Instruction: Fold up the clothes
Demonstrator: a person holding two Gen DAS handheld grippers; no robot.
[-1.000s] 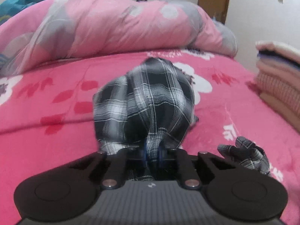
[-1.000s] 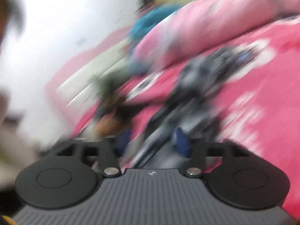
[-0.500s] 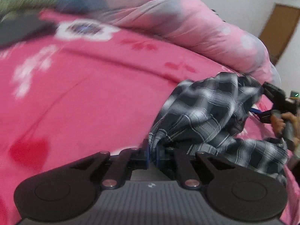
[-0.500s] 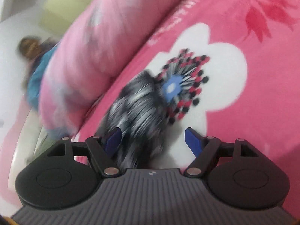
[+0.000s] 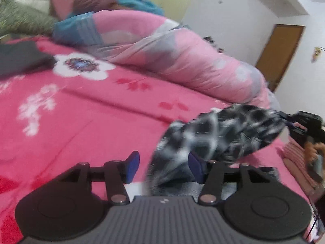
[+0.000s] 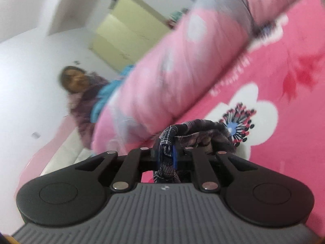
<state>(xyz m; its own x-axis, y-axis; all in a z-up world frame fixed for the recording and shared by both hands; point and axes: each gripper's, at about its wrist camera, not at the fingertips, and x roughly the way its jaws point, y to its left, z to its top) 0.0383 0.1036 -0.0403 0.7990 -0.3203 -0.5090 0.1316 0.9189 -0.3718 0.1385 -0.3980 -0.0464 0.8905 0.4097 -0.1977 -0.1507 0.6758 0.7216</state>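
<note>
Two views, one garment: a black-and-white plaid garment (image 5: 219, 140) lies bunched on the pink floral bedspread (image 5: 91, 118).
Left wrist view: left gripper (image 5: 163, 167) has just been opening; its blue pads stand apart and cloth slumps loose between them, gripped by neither.
Far corner: right gripper (image 5: 300, 126) holds the garment's other end.
Right wrist view: right gripper (image 6: 165, 156) has just closed, pinching a wad of the plaid.
Handling: judged light, limp and non-fragile; best taken at a hem or corner, not mid-bunch.
</note>
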